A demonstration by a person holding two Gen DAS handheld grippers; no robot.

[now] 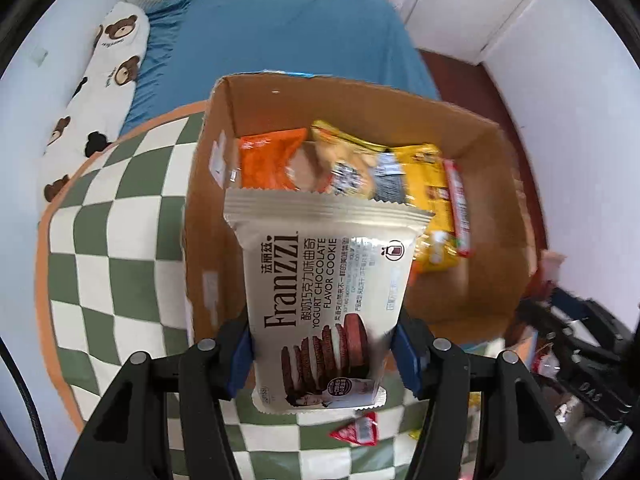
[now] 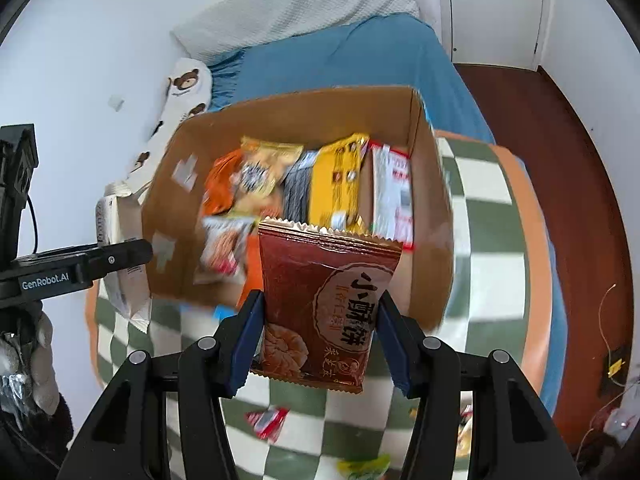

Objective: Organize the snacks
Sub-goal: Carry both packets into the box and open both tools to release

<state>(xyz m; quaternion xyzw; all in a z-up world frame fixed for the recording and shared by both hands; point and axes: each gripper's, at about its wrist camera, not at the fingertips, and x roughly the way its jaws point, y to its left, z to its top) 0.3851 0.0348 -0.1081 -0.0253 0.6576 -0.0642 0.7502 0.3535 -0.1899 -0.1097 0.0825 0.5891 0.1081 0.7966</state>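
Left claw [image 1: 324,354] around Franzzi cookie pack [image 1: 326,280]

The left gripper [image 1: 325,354] clamps a cream Franzzi cookie packet [image 1: 326,300] between its blue pads [image 1: 240,356], held upright over the near wall of an open cardboard box [image 1: 472,280]. Inside lie an orange packet [image 1: 266,158] and yellow packets [image 1: 424,184]. The box rests on a green-and-white checkered mat [image 1: 116,248], where a small red wrapper [image 1: 358,432] lies below the gripper.
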